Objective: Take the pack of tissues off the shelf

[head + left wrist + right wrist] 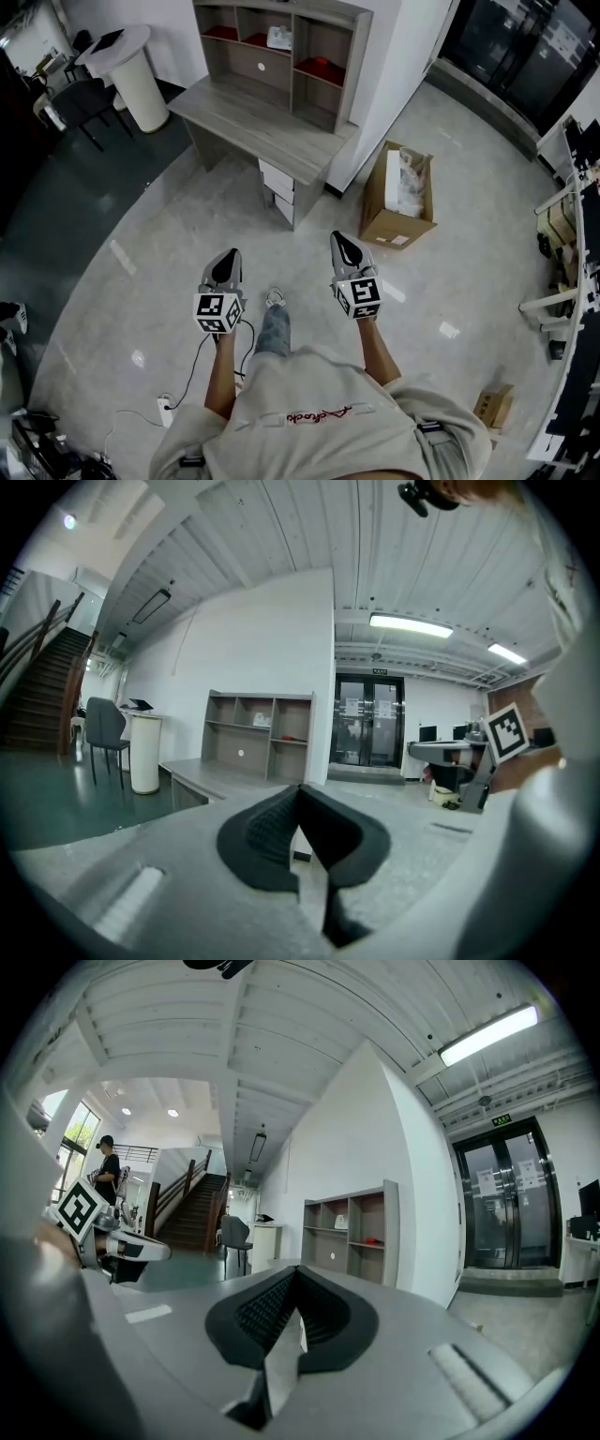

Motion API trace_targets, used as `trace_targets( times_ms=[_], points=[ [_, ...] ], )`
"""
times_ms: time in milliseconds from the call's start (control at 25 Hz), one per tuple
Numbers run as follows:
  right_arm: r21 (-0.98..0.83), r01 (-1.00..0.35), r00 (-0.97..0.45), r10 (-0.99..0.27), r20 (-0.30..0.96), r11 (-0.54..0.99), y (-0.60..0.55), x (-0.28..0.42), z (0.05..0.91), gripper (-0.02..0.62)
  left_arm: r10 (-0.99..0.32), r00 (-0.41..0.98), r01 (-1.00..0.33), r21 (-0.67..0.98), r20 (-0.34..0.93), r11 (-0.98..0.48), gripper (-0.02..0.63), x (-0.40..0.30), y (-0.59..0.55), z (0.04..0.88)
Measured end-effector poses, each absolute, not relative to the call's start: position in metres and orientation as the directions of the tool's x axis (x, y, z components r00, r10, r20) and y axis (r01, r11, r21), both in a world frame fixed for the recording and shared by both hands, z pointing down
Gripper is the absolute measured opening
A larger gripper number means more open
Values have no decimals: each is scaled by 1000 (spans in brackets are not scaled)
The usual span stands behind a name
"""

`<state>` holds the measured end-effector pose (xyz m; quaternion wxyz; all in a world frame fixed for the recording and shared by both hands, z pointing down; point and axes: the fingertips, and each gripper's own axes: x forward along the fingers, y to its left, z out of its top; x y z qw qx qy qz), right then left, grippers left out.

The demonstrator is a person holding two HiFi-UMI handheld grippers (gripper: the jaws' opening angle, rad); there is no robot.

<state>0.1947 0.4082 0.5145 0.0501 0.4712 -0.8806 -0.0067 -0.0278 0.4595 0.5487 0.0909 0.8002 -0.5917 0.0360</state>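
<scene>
Held low over the pale glossy floor, side by side: left tongs [228, 255] and right tongs [343, 240], each pressed together at the tips with nothing between.

Well ahead of both: white pack of tissues [278, 37], lying in an upper middle compartment of the grey wooden shelf unit [323, 19] atop a grey worktop [253, 122]. No print legible on the pack.

Ahead and to the right of the right tongs: open brown cardboard box [375, 202] with a white label, text too small to read.

Below the tongs: beige shirt [319, 441] with red script, not legible.

Far beyond the right tongs: green sign [502, 1119] over glass doors, lettering too small.
</scene>
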Motion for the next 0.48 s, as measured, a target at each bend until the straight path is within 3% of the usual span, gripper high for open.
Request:
trace_targets(
  times_ms=[480],
  points=[
    [108, -842, -523, -849, 71, 528, 251, 149, 493, 6, -919, 378, -924, 108, 117, -366, -2, -55, 286, 527]
  ],
)
